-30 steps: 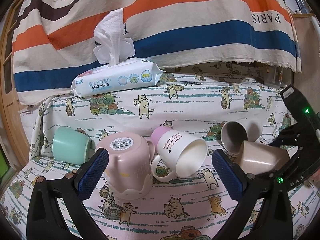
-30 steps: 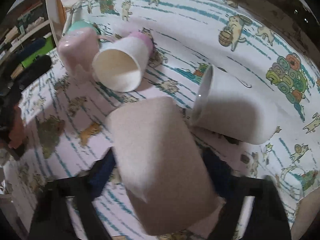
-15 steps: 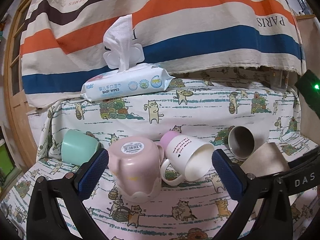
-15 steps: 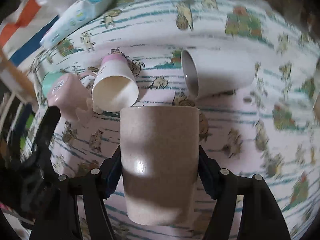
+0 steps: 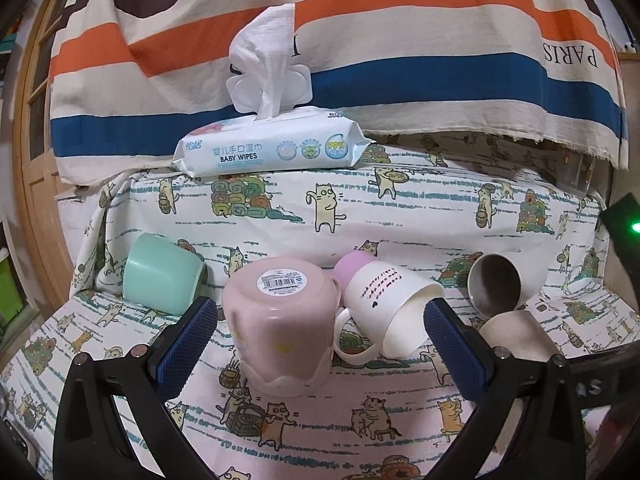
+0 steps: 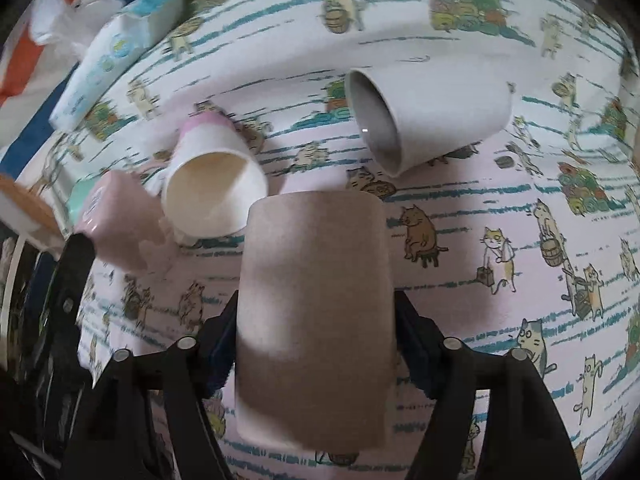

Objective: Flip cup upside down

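My right gripper (image 6: pixel 316 344) is shut on a beige cup (image 6: pixel 316 312) and holds it above the cat-print cloth, its far end pointing away from the camera. The beige cup also shows at the right edge of the left wrist view (image 5: pixel 516 336). My left gripper (image 5: pixel 320 340) is open and empty, its blue pads (image 5: pixel 186 344) on either side of an upside-down pink cup (image 5: pixel 280 320), apart from it.
A white mug with a pink base (image 5: pixel 384 308) (image 6: pixel 212 188) and a grey cup (image 5: pixel 496 284) (image 6: pixel 420 116) lie on their sides. A mint cup (image 5: pixel 160 276) lies at left. A baby wipes pack (image 5: pixel 272 148) sits at the back under a striped cloth (image 5: pixel 360 48).
My right gripper has turned the beige cup from tilted to straight along its fingers and pulled back a little. My left gripper has drifted left and slightly closer to the pink cup.
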`<state>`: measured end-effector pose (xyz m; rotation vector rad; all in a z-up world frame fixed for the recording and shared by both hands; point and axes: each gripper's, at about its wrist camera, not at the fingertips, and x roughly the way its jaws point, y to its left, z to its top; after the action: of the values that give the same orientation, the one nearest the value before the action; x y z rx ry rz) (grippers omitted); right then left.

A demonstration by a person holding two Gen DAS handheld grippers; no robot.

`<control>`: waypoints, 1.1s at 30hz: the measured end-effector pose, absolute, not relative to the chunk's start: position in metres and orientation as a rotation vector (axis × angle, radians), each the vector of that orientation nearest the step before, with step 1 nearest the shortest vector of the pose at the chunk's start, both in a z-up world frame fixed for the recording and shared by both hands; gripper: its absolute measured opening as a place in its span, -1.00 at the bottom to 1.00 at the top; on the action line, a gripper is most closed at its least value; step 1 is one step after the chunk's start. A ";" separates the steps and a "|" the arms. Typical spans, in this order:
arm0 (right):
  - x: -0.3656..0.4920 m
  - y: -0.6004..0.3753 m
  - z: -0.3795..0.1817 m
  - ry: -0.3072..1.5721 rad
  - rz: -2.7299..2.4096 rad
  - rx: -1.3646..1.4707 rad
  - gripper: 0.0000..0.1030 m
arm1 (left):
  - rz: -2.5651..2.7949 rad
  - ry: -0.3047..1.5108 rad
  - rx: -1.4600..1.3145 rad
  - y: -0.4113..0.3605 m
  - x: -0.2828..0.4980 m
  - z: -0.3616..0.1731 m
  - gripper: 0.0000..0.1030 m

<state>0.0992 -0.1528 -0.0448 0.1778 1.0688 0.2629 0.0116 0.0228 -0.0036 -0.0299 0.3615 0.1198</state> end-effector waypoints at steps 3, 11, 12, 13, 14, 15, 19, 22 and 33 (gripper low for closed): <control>0.089 -0.156 -0.035 1.032 0.303 0.119 0.63 | 0.124 0.341 -0.007 0.019 0.008 -0.002 0.99; 0.051 -0.203 0.009 0.753 0.340 0.048 0.77 | 0.108 0.320 0.067 0.004 0.005 -0.003 0.99; 0.047 -0.209 0.013 0.709 0.316 0.033 0.77 | 0.108 0.316 0.065 0.005 0.005 -0.003 0.99; 0.043 -0.217 0.016 0.664 0.297 0.025 0.78 | 0.106 0.312 0.059 0.006 0.004 -0.002 0.99; 0.041 -0.224 0.019 0.626 0.286 0.022 0.86 | 0.103 0.310 0.054 0.006 0.004 -0.002 0.99; 0.038 -0.230 0.021 0.593 0.279 0.019 0.93 | 0.100 0.312 0.050 0.007 0.004 -0.003 0.99; 0.027 -0.245 0.020 0.476 0.243 -0.023 0.99 | 0.089 0.318 0.040 0.008 0.005 -0.003 0.99; 0.024 -0.252 0.014 0.419 0.212 -0.062 0.99 | 0.086 0.318 0.031 0.009 0.005 -0.003 0.99; 0.005 -0.265 0.018 0.321 0.245 -0.012 0.99 | 0.070 0.291 0.074 -0.004 -0.007 0.000 0.99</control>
<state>0.0046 -0.2650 0.0181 -0.0118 0.3209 0.2446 -0.0071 -0.0038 -0.0004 0.0744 0.2906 0.0705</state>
